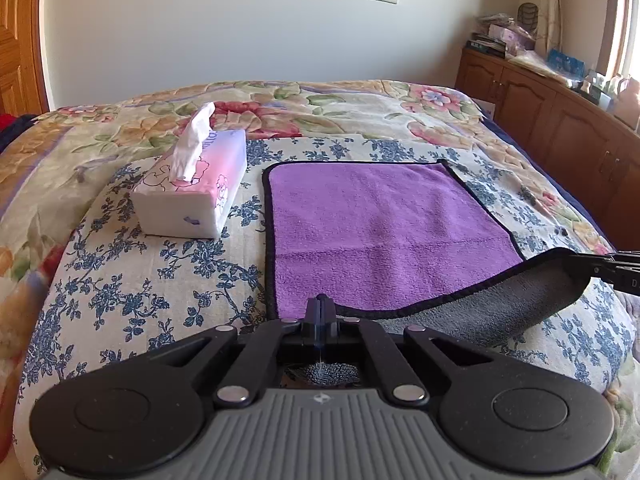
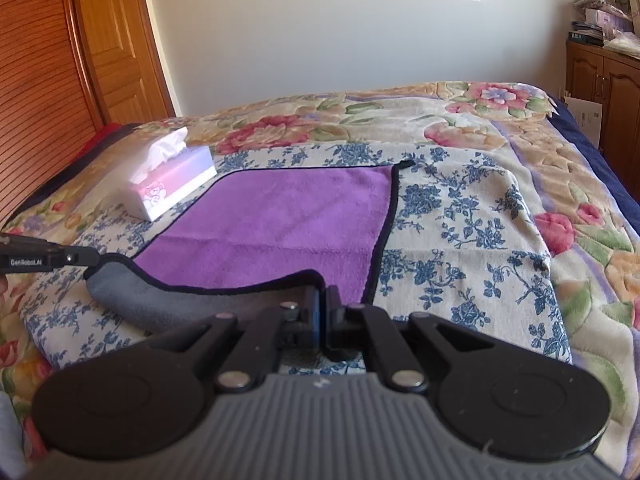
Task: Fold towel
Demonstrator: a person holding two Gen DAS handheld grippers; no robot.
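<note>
A purple towel (image 1: 376, 232) with a black hem and a grey underside lies spread on the bed, and it also shows in the right wrist view (image 2: 276, 224). My left gripper (image 1: 320, 306) is shut on the towel's near left corner. My right gripper (image 2: 324, 300) is shut on the near right corner. The near edge is lifted between them, so the grey underside (image 1: 512, 304) shows and sags. The right gripper shows in the left wrist view (image 1: 600, 266), and the left gripper in the right wrist view (image 2: 86, 258).
A pink and white tissue box (image 1: 192, 188) stands on the bed left of the towel. A blue-flowered cloth (image 1: 160, 280) lies under the towel on a floral bedspread (image 1: 360, 108). A wooden cabinet (image 1: 560, 128) stands at the right, a wooden door (image 2: 116, 40) at the left.
</note>
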